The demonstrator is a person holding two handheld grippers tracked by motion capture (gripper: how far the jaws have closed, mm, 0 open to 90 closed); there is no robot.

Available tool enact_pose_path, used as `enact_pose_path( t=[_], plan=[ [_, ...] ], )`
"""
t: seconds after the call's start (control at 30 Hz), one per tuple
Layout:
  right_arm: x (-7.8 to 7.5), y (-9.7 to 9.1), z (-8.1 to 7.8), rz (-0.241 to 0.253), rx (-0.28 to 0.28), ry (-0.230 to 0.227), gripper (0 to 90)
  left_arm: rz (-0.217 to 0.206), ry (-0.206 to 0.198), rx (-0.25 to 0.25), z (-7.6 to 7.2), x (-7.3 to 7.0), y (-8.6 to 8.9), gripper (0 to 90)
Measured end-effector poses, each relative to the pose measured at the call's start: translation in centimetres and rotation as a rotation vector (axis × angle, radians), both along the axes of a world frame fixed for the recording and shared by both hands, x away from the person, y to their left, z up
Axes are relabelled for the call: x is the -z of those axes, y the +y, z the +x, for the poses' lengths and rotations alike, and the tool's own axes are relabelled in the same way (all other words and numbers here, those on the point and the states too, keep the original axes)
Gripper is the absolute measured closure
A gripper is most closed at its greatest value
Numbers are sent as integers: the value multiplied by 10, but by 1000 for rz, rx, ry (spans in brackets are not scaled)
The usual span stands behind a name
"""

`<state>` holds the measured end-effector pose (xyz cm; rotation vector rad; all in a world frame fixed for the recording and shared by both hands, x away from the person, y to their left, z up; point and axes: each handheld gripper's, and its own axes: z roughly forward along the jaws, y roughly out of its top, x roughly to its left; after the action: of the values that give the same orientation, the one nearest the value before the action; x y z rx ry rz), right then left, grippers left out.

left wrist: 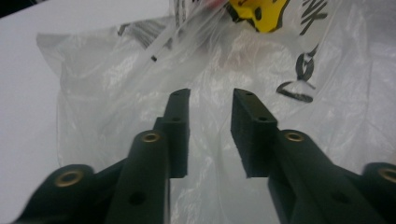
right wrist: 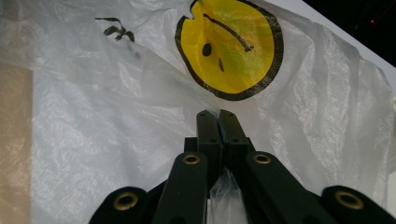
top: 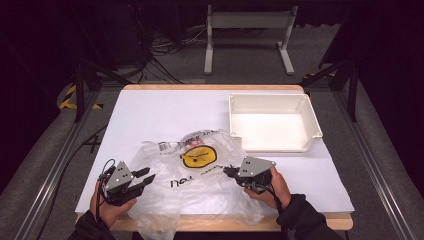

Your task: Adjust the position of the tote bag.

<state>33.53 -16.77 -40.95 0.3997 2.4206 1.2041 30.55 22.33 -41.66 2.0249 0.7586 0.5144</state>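
A clear plastic bag [top: 195, 175] with a yellow smiley face [top: 198, 156] and black lettering lies crumpled on the white table [top: 160, 112], its near edge hanging over the front. My left gripper [top: 146, 176] hovers at the bag's left side; in the left gripper view its jaws [left wrist: 211, 105] stand apart over the film, nothing pinched between the pads. My right gripper [top: 228, 171] is at the bag's right side. In the right gripper view its jaws [right wrist: 218, 114] are pressed together with a fold of the bag's film [right wrist: 224, 186] caught between them, just below the smiley face [right wrist: 231, 46].
A white rectangular bin [top: 272, 122] stands at the table's back right, beside the bag. Bare white table lies to the back left. A metal stand [top: 247, 37] and cables are on the floor beyond the table.
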Motion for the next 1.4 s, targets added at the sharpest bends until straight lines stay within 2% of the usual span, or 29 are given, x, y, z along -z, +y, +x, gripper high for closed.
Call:
enact_pose_path(
  t=[0.03,0.07,0.1,0.13,0.17,0.2,0.23,0.27,0.3,0.37,0.43,0.47,0.5,0.57,0.6,0.63,0.67,0.7,0.77,0.83,0.87,0.9,0.93,0.97,1.0,1.03,1.13,1.27,1.4],
  plan=[
    [-2,1,1,11,7,-1,892,-11,-1,7,-1,-2,-1,558],
    [-3,1,2,17,11,-5,893,-23,1,20,-2,-6,-3,540],
    [-7,2,4,31,24,-16,894,-33,-4,22,-4,-9,-6,448],
    [-7,2,4,31,24,-16,894,-39,-8,23,-7,-12,-9,448],
    [-10,3,6,46,40,-22,895,-49,-2,39,-9,-15,-14,381],
    [-11,4,7,54,47,-22,895,-39,4,64,-15,-19,-23,325],
    [-11,4,7,54,47,-22,895,-39,4,64,-15,-19,-23,284],
    [-13,6,9,63,61,-29,896,-25,17,96,-20,-19,-36,238],
    [-13,6,9,63,61,-29,896,-25,17,96,-20,-19,-36,219],
    [-14,6,10,70,68,-26,896,21,44,144,-26,-15,-51,200],
    [-16,7,12,74,97,-37,896,54,76,171,-28,-9,-62,164],
    [-16,7,12,74,97,-37,896,54,76,171,-28,-9,-62,162],
    [-17,7,13,78,105,-41,896,97,92,160,-27,-3,-67,161],
    [-18,7,13,83,108,-41,897,141,123,138,-25,5,-70,166],
    [-18,7,13,84,109,-43,896,141,123,138,-25,5,-70,188],
    [-18,7,13,84,109,-43,896,195,127,109,-22,10,-71,188],
    [-19,6,12,86,105,-46,897,248,136,84,-19,17,-72,225],
    [-19,6,12,89,104,-47,896,248,136,84,-19,17,-72,253],
    [-20,6,12,93,104,-50,896,310,143,48,-12,25,-69,284],
    [-20,6,12,96,101,-53,897,291,170,54,-6,28,-62,370],
    [-20,6,12,95,97,-54,897,298,167,43,-2,26,-57,489],
    [-20,6,12,96,97,-53,897,318,154,34,-1,25,-53,554],
    [-20,6,12,96,97,-53,897,318,154,34,-1,25,-53,611],
    [-20,6,12,98,99,-57,897,309,150,37,1,24,-49,611],
    [-21,5,12,102,103,-55,897,295,149,31,2,23,-45,750],
    [-21,5,12,102,103,-55,897,288,141,22,3,22,-42,750],
    [-21,4,13,106,107,-57,897,248,111,-8,5,14,-28,858],
    [-21,6,13,97,100,-61,896,208,54,-47,7,1,-16,897],
    [-26,14,15,83,88,-90,895,182,0,-86,10,-12,-8,899]
  ],
)
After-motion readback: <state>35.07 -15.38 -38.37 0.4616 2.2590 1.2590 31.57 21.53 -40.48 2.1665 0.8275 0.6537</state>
